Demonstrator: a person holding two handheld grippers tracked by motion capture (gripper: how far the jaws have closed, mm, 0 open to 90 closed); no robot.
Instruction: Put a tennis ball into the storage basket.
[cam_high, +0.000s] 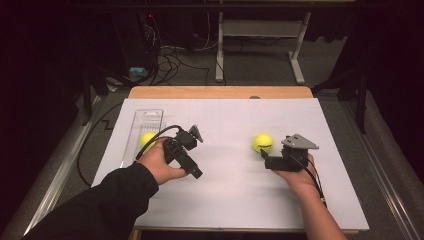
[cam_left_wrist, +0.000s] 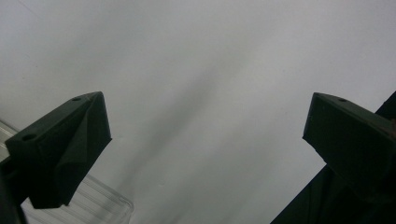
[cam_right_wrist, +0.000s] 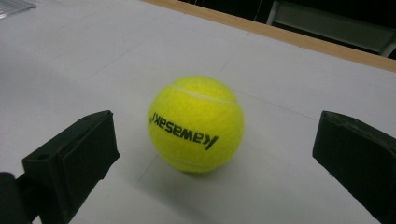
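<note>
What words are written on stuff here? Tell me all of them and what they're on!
"Kawasaki" in black letters, seen upside down, on the yellow tennis ball on the sheet.
The other tennis ball in the clear tray: no writing can be made out; it is small and partly behind the hand.
The clear tray and the white sheet: no writing seen.

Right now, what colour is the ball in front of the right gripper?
The ball is bright yellow-green with black lettering, shown best in the right gripper view.
</note>
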